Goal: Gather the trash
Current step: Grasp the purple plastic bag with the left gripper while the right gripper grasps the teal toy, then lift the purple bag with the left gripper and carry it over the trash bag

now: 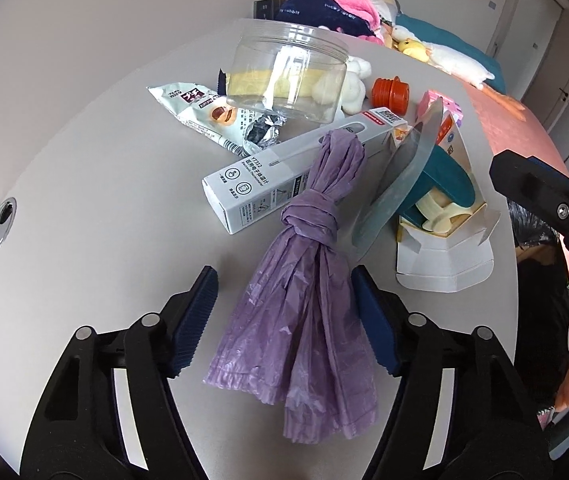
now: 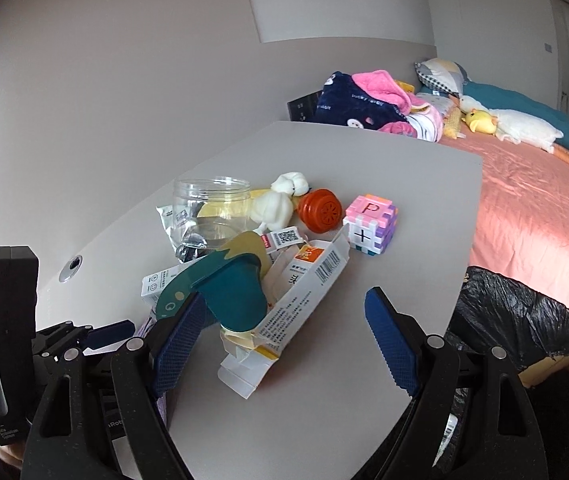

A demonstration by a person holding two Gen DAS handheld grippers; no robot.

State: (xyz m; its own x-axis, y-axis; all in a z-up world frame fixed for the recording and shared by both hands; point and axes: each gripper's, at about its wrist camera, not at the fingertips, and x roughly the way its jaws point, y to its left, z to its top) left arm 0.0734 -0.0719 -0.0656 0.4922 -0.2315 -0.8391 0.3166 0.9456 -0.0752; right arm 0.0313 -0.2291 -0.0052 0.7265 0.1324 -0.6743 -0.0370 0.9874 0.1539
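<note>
Left wrist view shows the left tongs [image 1: 284, 312] apart around a knotted purple bag [image 1: 308, 320] on the desk [image 1: 104, 200]; its right pad touches the bag, the left pad stands clear; a white box [image 1: 284, 176] lies at 12 o'clock. Right wrist view: the right tongs [image 2: 284, 344] are apart around an opened carton [image 2: 284, 320]; a black-lined bin [image 2: 524, 320] stands at 3 o'clock.

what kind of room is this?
Most likely a bedroom: a grey table stands right beside a bed with a pink sheet, a pillow, a goose plush and piled clothes.
</note>
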